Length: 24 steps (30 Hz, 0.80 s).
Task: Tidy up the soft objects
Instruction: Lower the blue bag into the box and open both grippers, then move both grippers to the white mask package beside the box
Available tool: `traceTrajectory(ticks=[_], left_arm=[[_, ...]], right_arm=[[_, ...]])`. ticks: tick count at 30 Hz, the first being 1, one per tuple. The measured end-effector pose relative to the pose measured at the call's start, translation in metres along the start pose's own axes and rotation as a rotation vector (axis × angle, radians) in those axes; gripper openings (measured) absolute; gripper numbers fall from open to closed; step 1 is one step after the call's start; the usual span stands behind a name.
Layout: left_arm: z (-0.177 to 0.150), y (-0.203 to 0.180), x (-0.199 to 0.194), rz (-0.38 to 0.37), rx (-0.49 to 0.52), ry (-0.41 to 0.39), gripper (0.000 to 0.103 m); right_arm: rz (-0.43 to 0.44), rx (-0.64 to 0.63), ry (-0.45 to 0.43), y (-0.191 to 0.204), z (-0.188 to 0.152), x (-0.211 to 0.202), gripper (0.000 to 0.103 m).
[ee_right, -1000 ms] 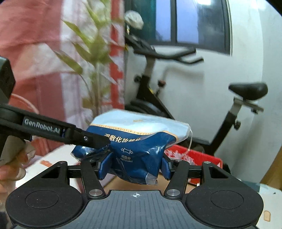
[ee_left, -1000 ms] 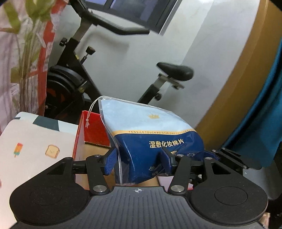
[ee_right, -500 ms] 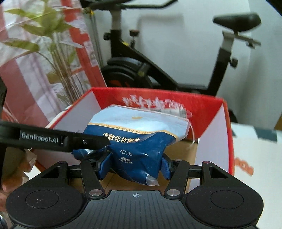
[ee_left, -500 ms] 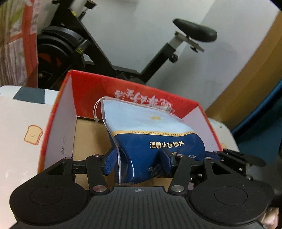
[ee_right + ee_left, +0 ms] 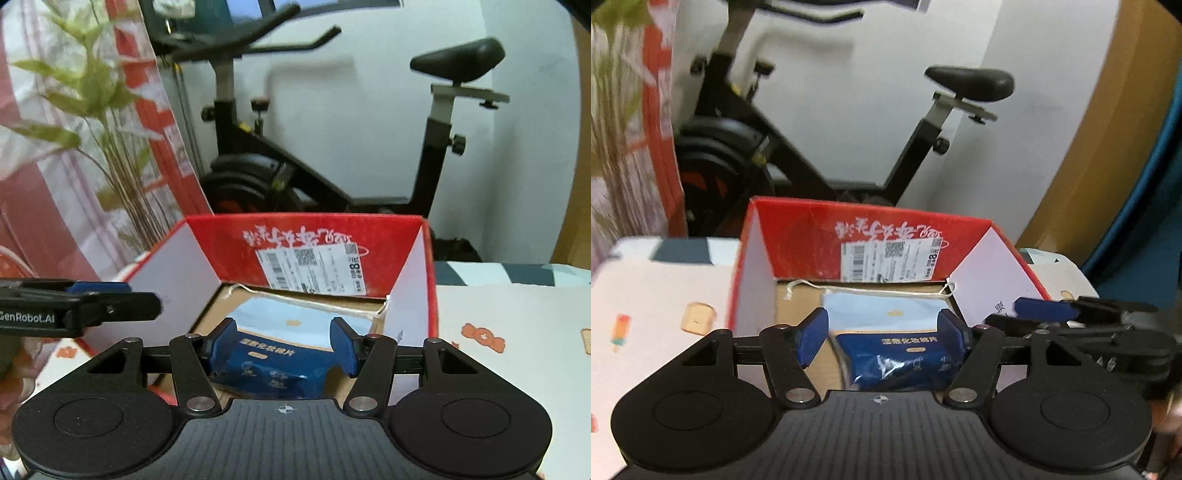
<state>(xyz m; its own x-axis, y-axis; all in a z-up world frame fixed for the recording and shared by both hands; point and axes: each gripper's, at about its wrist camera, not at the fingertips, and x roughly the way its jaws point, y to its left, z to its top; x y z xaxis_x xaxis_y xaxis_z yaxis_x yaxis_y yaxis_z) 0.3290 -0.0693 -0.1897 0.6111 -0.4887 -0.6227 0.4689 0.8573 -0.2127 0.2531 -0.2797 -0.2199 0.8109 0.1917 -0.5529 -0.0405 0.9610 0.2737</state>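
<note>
A blue bag [image 5: 894, 343] of cotton pads lies inside the red box [image 5: 871, 229], on its brown floor, with its white string near the far wall. The box sits on a counter [image 5: 657, 291] with a cloth that has little toast and candy pictures. The left gripper [image 5: 882, 338] has its jaws on both sides of the bag, and they are opening; there is a gap by the left pad, so they are not pressing on it. The right gripper [image 5: 282, 349] is low over the box too. Its blue pads sit close on both sides of the dark end of the bag, and the left one looks to be touching it, so it seems to grip the bag. A black bike [image 5: 332, 155] stands behind the box by the white wall, and a green plant [image 5: 92, 110] is on the far left.
</note>
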Motion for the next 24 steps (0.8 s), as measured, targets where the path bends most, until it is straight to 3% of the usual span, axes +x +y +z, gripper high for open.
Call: traceTrajectory(ticks=[9,11,15,19,22,24], left_arm=[[-0.046,-0.007,-0.073,0.114,0.065,-0.084,0.066],[-0.056,-0.004,-0.081,0.146,0.053,-0.077,0.057],[-0.072,0.012,-0.086,0.075,-0.078,-0.009,0.056],[-0.088,0.023,-0.084,0.1,-0.132,0.016,0.056],[-0.101,0.039,-0.082,0.08,-0.23,0.017,0.055],[-0.11,0.045,-0.079,0.086,-0.278,0.021,0.047]], right_arm=[[-0.009,-0.066,-0.075,0.022,-0.038,-0.049,0.054],[-0.001,-0.066,-0.083,0.028,-0.05,-0.056,0.054],[0.013,-0.027,-0.06,0.034,-0.077,-0.06,0.054],[0.033,0.057,-0.009,0.034,-0.107,-0.053,0.054],[0.027,0.084,0.022,0.038,-0.126,-0.048,0.055],[0.021,0.097,0.042,0.039,-0.137,-0.045,0.055]])
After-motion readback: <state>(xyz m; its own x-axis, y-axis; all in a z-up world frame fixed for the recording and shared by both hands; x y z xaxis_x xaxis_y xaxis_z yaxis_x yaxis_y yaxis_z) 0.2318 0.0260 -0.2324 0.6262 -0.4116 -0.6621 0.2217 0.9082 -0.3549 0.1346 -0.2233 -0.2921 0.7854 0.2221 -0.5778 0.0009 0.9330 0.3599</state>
